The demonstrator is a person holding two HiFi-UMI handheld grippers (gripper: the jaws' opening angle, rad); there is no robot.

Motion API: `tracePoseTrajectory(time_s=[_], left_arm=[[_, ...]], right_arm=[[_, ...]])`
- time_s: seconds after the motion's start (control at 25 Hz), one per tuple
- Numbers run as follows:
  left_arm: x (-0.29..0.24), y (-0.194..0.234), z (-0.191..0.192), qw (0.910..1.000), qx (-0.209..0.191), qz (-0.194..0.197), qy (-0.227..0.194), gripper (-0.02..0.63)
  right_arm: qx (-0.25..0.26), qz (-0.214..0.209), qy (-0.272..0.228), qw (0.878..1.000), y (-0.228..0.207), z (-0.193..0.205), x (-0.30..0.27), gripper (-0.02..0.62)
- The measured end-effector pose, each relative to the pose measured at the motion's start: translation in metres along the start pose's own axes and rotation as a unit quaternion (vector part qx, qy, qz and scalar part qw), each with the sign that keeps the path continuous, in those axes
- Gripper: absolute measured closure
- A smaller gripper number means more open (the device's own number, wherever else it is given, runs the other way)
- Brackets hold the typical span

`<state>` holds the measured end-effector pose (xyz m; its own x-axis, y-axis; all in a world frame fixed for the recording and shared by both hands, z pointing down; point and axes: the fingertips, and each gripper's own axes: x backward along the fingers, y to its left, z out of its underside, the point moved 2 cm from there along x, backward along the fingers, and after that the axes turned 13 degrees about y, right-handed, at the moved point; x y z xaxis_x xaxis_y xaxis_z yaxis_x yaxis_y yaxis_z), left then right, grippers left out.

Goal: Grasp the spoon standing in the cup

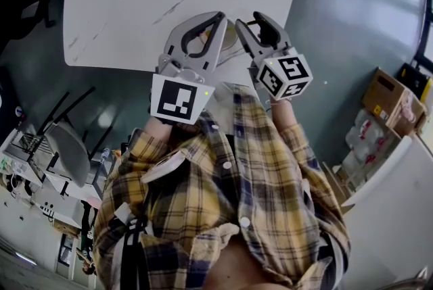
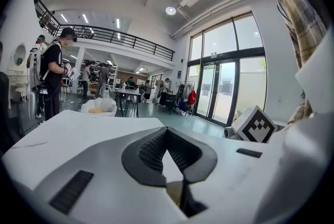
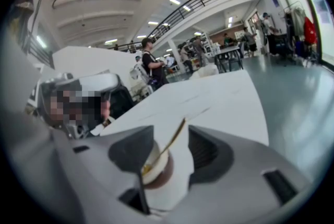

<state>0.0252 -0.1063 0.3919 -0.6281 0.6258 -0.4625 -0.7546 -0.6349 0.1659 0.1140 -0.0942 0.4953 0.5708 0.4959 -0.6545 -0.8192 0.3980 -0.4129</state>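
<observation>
Right claw: jaws wide apart, gripping nothing. Spoon stands between them, handle slanting toward frame's upper right, bowl down in cup at lower centre on white table. Left claw: tips together, empty. Right looks nearer.

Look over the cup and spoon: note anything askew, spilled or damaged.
Nothing looks spilled or damaged. The spoon simply leans aslant in the cup, its handle tilting up to the right, between the open jaws of the right gripper.
</observation>
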Motion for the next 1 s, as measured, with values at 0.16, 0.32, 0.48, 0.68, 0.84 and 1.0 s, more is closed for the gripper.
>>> tracePoseTrajectory(time_s=[0.16, 0.32, 0.48, 0.68, 0.84, 1.0], left_arm=[[0.001, 0.006, 0.004, 1.0, 0.002, -0.003, 0.004, 0.592], [0.004, 0.01, 0.008, 0.9999, 0.008, -0.006, 0.006, 0.592], [0.006, 0.01, 0.01, 0.9999, 0.009, -0.009, 0.007, 0.592], [0.009, 0.01, 0.012, 0.9999, 0.008, -0.011, 0.006, 0.592], [0.012, 0.009, 0.012, 0.9999, 0.008, -0.012, 0.003, 0.592], [0.013, 0.007, 0.012, 0.9999, 0.007, -0.013, 0.003, 0.592]], right_arm=[[0.003, -0.003, 0.01, 1.0, 0.003, 0.005, -0.01, 0.388], [0.003, -0.003, 0.013, 1.0, 0.006, 0.008, -0.016, 0.388], [0.007, -0.002, 0.011, 1.0, 0.009, 0.009, -0.016, 0.388], [0.01, -0.001, 0.001, 1.0, 0.012, 0.007, -0.015, 0.39], [0.01, 0.001, -0.005, 1.0, 0.015, 0.005, -0.012, 0.4], [0.01, 0.008, -0.008, 1.0, 0.013, 0.006, -0.009, 0.437]])
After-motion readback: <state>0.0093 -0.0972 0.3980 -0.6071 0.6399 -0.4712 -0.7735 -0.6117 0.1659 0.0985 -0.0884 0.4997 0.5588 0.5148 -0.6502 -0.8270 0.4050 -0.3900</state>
